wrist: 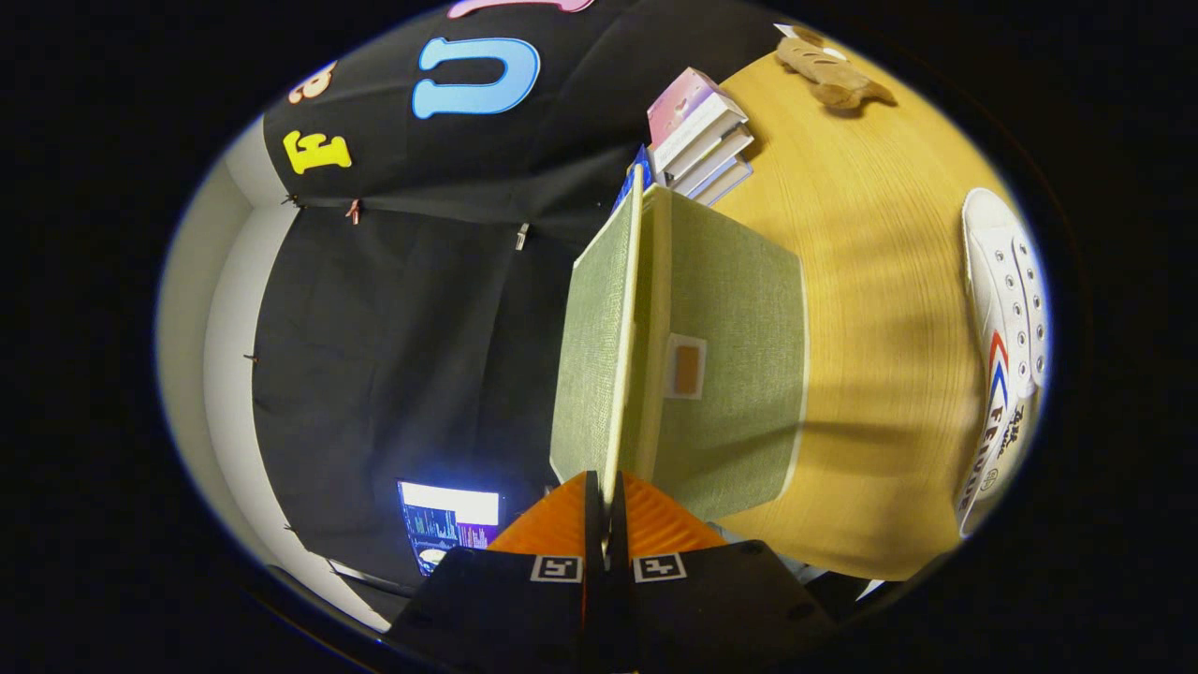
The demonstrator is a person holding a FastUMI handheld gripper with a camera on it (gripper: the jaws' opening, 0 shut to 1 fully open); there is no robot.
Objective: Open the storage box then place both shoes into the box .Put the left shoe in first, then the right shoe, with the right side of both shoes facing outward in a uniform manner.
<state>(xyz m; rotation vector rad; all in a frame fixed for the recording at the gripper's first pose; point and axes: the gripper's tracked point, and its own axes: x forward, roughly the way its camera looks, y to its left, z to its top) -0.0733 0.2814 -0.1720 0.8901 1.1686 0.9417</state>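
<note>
The view is rolled sideways, so the wooden table [870, 281] runs up the right. A green fabric storage box [735, 365] stands on it just ahead of the fingers, with a small label patch on its side. Its green lid [594, 346] is raised edge-on, apart from the box body. My gripper [606, 505] is shut on the lid's near edge, both fingers pressing on the thin board. A white lace-up shoe [1006, 337] with red and blue stripes lies on the table beyond the box, to its right.
A stack of books [702, 140] sits on the table behind the box. A brown plush toy [833, 70] lies farther back. A lit screen [449, 520] glows low against the black cloth wall, left of the fingers.
</note>
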